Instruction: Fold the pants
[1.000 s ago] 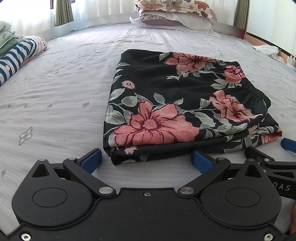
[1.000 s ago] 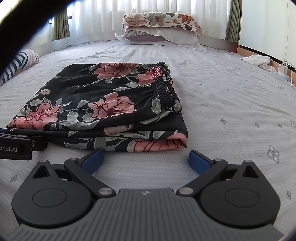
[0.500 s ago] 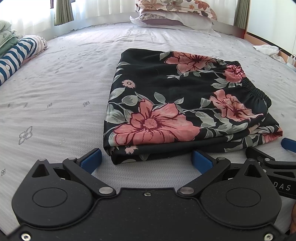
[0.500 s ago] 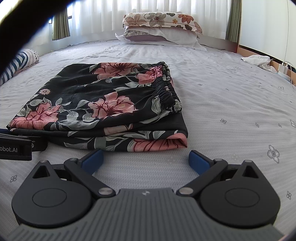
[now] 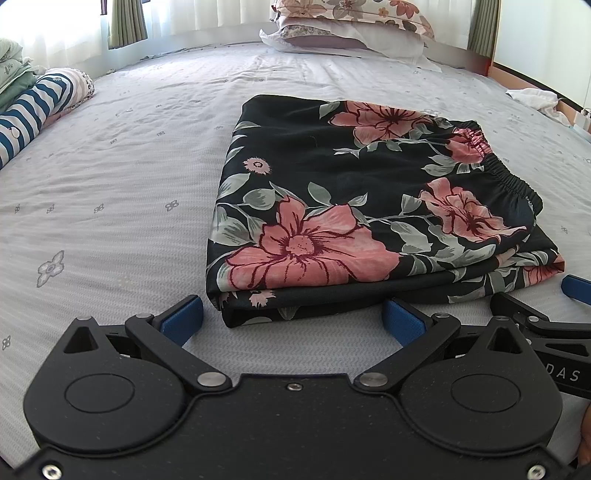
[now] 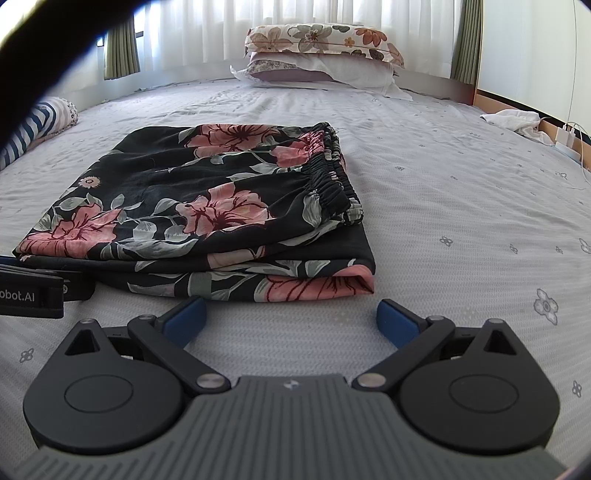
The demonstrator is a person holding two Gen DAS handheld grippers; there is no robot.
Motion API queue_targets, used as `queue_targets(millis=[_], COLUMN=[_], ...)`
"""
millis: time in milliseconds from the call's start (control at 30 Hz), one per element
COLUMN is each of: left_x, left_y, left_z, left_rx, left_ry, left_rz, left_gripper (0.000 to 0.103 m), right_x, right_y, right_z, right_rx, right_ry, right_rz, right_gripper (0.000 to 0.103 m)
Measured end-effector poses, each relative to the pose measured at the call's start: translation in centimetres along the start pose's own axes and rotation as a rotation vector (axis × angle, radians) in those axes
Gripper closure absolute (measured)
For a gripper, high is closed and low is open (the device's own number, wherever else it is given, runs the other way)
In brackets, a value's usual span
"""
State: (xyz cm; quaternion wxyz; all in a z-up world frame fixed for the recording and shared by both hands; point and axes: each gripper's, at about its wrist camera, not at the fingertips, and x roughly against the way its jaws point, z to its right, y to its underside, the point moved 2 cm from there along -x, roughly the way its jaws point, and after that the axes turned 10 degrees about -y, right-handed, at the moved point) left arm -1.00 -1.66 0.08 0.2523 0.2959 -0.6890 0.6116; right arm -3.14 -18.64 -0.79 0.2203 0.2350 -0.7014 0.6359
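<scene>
Neatly folded silky floral pants [image 5: 369, 206], gathered elastic waistband, both tools [image 5: 291, 319] [image 6: 290, 314] wide open, empty.

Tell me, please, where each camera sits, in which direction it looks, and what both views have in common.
Left wrist: sits on the open left gripper, low over the bed, facing the folded floral pants and pillows; the right gripper's tip shows at right.
Right wrist: sits on the open right gripper, facing the same way; the left gripper's body shows at left.
Shared: pants, pillows, striped bundle.
</scene>
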Motion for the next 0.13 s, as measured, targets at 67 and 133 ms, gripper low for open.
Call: queue_targets(millis=[67,133], left_x=[-0.03,-0.08], left_y=[0.02,0.15], left_z=[-0.01,0.03], left_rx=[0.003,0.006], left_ry=[-0.002,-0.007], left_rz=[0.005,0.009], left_gripper=[0.000,0.000], right_x=[0.00,0.01], right_y=[0.00,-0.01], right_z=[0.00,0.01], right_rx=[0.000,-0.001], right_ry=[0.000,0.000], right_rz=[0.000,0.001], right_gripper=[0.000,0.000])
